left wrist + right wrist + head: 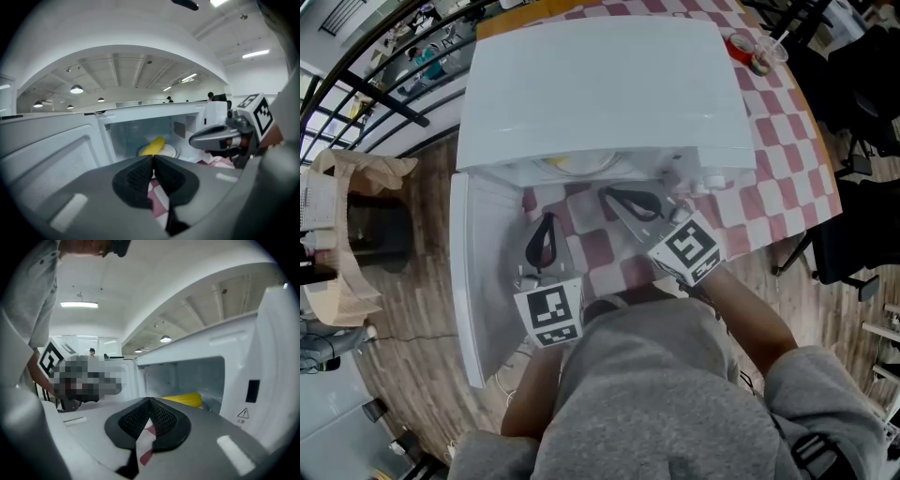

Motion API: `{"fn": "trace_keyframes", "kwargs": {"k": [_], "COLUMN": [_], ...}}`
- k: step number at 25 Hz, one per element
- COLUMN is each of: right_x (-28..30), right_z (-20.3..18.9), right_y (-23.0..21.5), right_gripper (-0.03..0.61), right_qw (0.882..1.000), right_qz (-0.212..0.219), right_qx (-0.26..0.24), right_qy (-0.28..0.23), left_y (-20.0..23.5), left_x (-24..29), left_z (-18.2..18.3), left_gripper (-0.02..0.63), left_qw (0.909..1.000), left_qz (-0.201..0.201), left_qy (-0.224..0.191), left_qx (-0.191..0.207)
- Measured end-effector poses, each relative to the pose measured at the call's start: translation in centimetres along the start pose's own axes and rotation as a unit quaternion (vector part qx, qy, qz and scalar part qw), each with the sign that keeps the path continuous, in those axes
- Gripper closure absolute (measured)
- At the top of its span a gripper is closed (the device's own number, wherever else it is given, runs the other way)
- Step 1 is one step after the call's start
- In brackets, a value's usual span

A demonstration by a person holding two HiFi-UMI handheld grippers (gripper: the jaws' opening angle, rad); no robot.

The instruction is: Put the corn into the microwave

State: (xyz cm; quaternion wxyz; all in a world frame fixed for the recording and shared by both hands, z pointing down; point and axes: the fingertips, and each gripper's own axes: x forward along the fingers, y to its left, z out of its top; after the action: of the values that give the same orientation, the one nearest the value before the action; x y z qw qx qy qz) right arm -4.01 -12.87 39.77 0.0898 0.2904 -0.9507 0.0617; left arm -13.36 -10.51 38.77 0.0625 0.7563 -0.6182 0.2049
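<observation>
Microwave (600, 84) sits on table (787, 141). Door (483, 281) stands open to the left of left gripper (547, 223). Corn (153, 145) lies on plate (168, 151) inside the microwave, ahead of both grippers. Right gripper (607, 195) is just right of the left one; both are in front of the opening.

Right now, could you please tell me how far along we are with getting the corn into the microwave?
Done: the corn lies on the plate inside the microwave. In hand: nothing; the left gripper and the right gripper are both shut and empty, out in front of the opening. Left: probably only the door, which stands open at the left.
</observation>
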Motion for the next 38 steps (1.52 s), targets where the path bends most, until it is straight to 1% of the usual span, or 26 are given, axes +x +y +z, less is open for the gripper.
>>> {"fn": "trace_keyframes", "kwargs": {"k": [3, 7, 10, 13, 18, 23, 26, 31, 38], "right_x": [-3.0, -7.2, -10.4, -13.6, -18.9, -22.8, -24.3, -25.9, -27.0], "right_z": [1.0, 1.5, 1.6, 1.9, 1.9, 1.1, 1.2, 1.6, 1.3], "right_y": [0.8, 1.6, 3.1, 5.4, 9.8, 14.1, 15.8, 16.6, 16.2], "right_gripper": [0.581, 0.581, 0.581, 0.58, 0.58, 0.58, 0.58, 0.58, 0.58], "right_qw": [0.999, 0.998, 0.997, 0.996, 0.994, 0.993, 0.992, 0.987, 0.982], "right_qz": [-0.002, -0.026, -0.041, -0.053, -0.093, -0.111, -0.126, -0.158, -0.188], "right_qx": [-0.014, -0.03, -0.045, -0.043, -0.02, -0.006, -0.001, 0.005, 0.023], "right_qy": [-0.031, -0.047, -0.049, -0.051, -0.056, -0.037, -0.026, -0.007, 0.006], "left_y": [-0.5, -1.2, -1.8, -2.5, -4.2, -5.6, -5.9, -6.6, -6.8], "left_x": [-1.4, -4.4, -7.4, -11.0, -17.3, -22.6, -24.9, -27.3, -28.9], "left_z": [-0.2, -0.6, -1.4, -2.2, -3.5, -4.4, -4.5, -4.1, -3.3], "left_gripper": [0.602, 0.603, 0.602, 0.603, 0.603, 0.603, 0.603, 0.603, 0.602], "left_qw": [0.9999, 0.9997, 0.9996, 0.9994, 0.9987, 0.9978, 0.9973, 0.9962, 0.9958], "left_qz": [-0.005, -0.01, -0.014, -0.015, -0.017, -0.021, -0.021, -0.024, -0.02], "left_qy": [-0.01, -0.02, -0.024, -0.03, -0.046, -0.06, -0.066, -0.078, -0.083], "left_qx": [-0.003, -0.006, -0.008, -0.01, -0.012, -0.018, -0.024, -0.03, -0.033]}}
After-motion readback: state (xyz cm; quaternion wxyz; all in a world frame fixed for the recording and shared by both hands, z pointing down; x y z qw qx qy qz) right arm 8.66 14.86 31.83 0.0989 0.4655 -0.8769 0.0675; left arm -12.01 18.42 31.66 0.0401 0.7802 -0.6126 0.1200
